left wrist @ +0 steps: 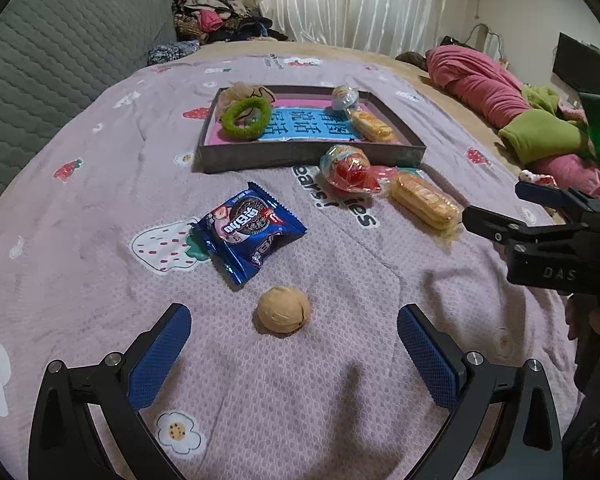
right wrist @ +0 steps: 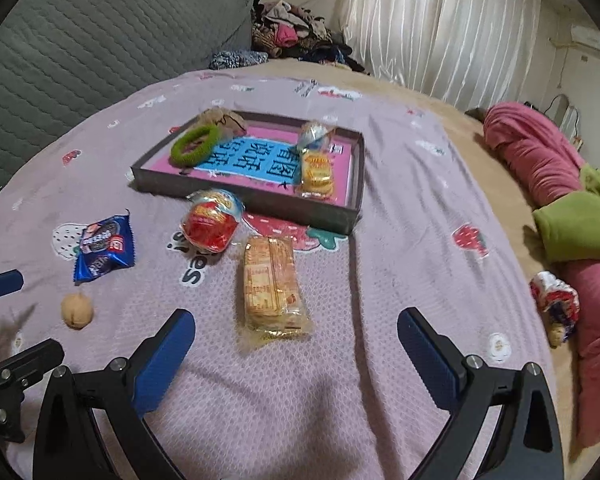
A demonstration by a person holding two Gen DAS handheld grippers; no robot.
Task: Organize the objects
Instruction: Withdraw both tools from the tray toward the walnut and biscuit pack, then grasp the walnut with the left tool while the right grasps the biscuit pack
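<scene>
Now, L gripper (left wrist: 294, 336) hovers low over the blanket (left wrist: 340, 380), jaws wide, empty, walnut (left wrist: 284, 309) lying just ahead between the fingers. R gripper (right wrist: 296, 334) likewise wide, empty, biscuit pack (right wrist: 273, 286) just ahead. Tray (right wrist: 260, 200) sits beyond.

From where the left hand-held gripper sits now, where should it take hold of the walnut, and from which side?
Grip the walnut across its widest middle, coming straight forward and down. It lies loose on the blanket, centred just ahead of the open left hand-held gripper. Being round, an off-centre pinch would probably squirt it out.
</scene>
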